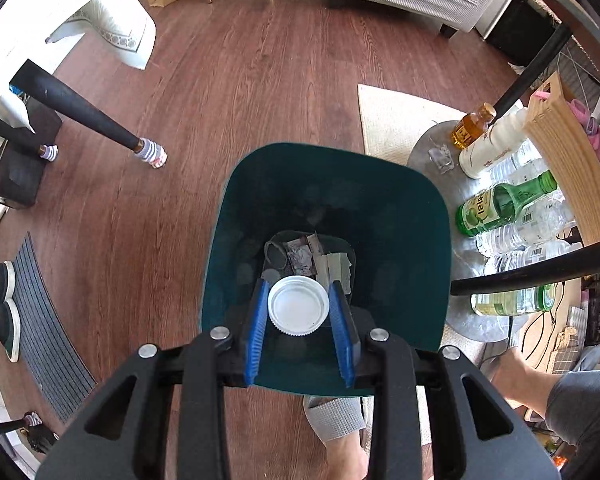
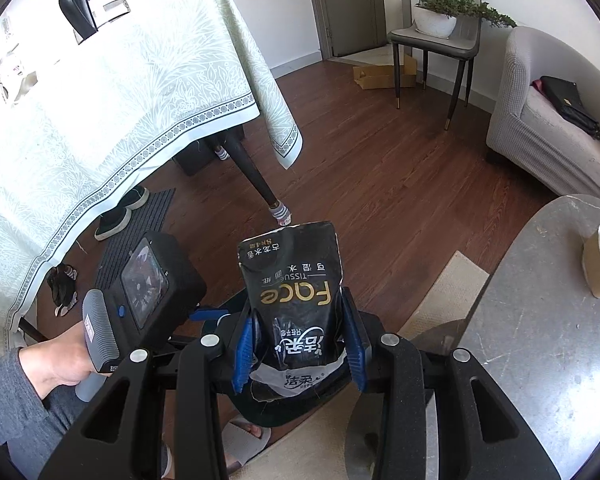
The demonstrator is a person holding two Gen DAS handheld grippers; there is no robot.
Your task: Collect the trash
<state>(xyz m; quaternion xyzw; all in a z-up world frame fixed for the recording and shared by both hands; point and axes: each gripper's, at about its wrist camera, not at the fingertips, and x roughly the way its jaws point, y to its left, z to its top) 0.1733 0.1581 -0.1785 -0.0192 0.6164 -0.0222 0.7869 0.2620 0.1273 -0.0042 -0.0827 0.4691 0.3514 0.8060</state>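
Setting: a home living-dining room with a wood-plank floor. Reference landmark — the dining table with a patterned tablecloth. Beyond it stands a grey chair; right of that, a light sofa; shoes lie beneath the table.

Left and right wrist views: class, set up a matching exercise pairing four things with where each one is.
Things:
1. white plastic lid
2. black tissue packet
3. dark green bin
4. potted plant

Places:
A. on the grey chair
B. on the wooden floor, under the left gripper
C. between the right gripper's blue pads
D. between the left gripper's blue pads

Pairs: 1-D, 2-C, 3-B, 4-A
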